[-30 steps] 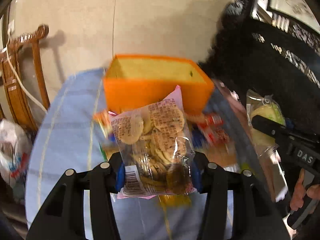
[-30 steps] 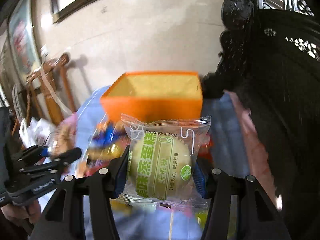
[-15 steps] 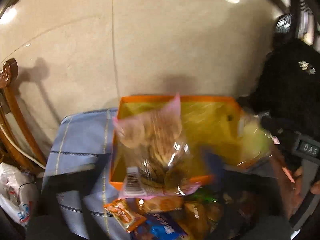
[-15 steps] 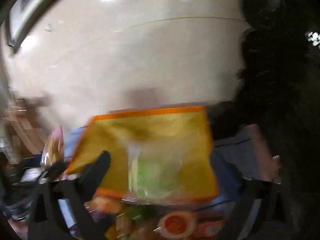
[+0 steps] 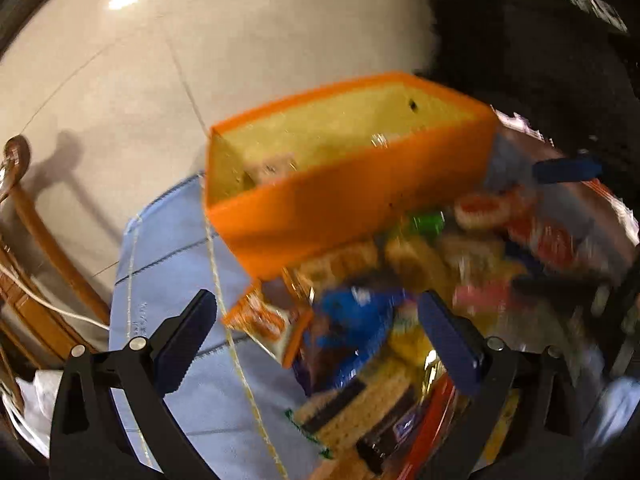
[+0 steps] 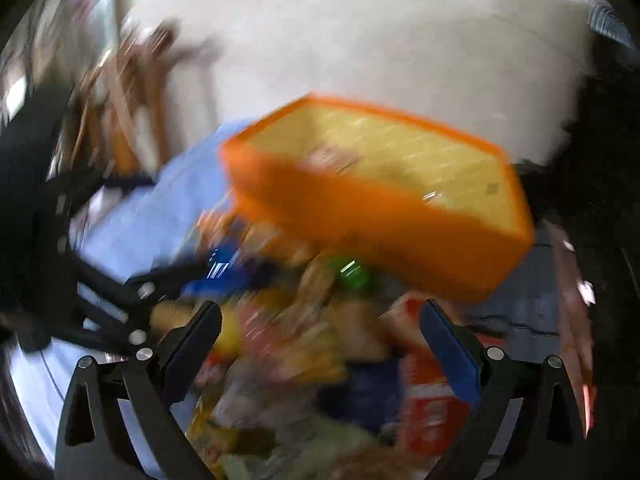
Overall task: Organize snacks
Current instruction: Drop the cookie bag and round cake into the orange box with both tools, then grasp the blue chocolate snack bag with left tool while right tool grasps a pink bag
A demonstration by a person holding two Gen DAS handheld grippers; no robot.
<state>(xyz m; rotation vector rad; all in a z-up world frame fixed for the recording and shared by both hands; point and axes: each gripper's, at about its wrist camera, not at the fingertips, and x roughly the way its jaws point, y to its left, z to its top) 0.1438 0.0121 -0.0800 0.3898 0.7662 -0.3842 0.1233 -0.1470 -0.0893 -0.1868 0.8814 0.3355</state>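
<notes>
An orange box [image 5: 360, 208] with a yellow inside stands on the blue cloth behind a heap of wrapped snacks [image 5: 384, 304]. A clear bag of biscuits [image 5: 272, 168] lies inside it at the left end. My left gripper [image 5: 318, 320] hangs open over the near side of the heap, nothing between its fingers [image 5: 184, 340]. The right wrist view is blurred: the orange box [image 6: 380, 220] is tilted across it, and my right gripper [image 6: 320, 324] stands open above the snack heap [image 6: 320, 344]. The right gripper's blue pad [image 5: 568, 170] shows beside the box's right end.
The blue tablecloth [image 5: 168, 280] has bare room left of the heap. A wooden chair [image 5: 36, 240] and a white bag [image 5: 28, 396] stand beyond the table's left edge. Dark carved furniture [image 5: 560, 60] rises at the right. The left gripper's black frame [image 6: 120, 304] crosses the right wrist view.
Both grippers let go of their bags over the orange box, opened wide, then dropped back toward the snack heap. The biscuit bag now lies in the box.
</notes>
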